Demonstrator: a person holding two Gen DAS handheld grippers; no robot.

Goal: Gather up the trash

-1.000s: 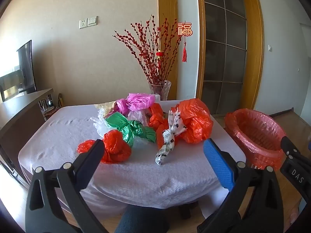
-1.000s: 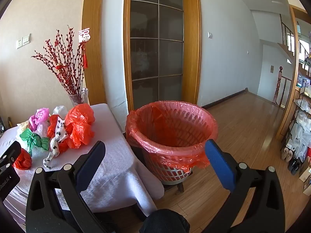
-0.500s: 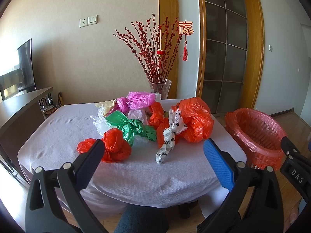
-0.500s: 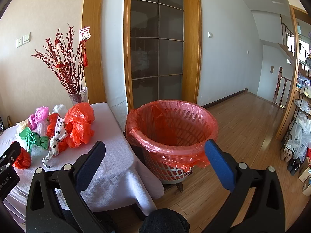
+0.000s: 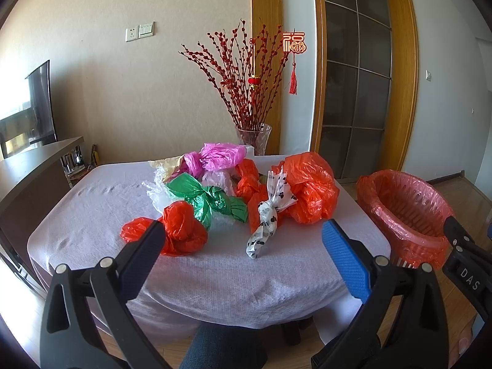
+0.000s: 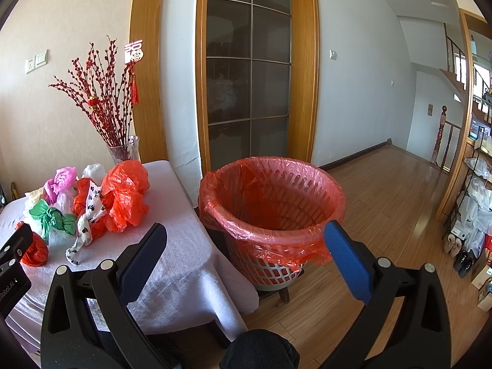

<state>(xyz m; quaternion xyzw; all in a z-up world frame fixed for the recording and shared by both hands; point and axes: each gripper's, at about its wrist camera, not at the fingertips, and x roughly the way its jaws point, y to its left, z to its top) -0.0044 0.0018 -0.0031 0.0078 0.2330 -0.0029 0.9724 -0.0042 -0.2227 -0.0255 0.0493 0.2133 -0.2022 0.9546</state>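
Left view only: the whole table under its pale cloth, seen across the middle of the frame, with a dark screen at the left edge.
Right view only: wooden floor, a stair rail and shelves of goods down the right side; the bin's full inside also shows here.
Left gripper: fingers wide apart at the bottom of the frame, holding nothing, touching nothing, short of the table's near edge.
Right gripper: fingers wide apart, holding nothing; bin rim shows between them, not touched.
Trash bags: knotted plastic bundles clustered at the centre of the table, touching one another.
Small red bag: nearest the camera, lower left of the cluster.
Green bag: just behind it, tied in a knot.
Spotted white bag: long and twisted, leaning on the large red bag at the cluster's right.
Pink bag: at the back, near the glass vase of red branches.
Bin: white mesh basket lined with red plastic, right of the table, nothing visible inside.
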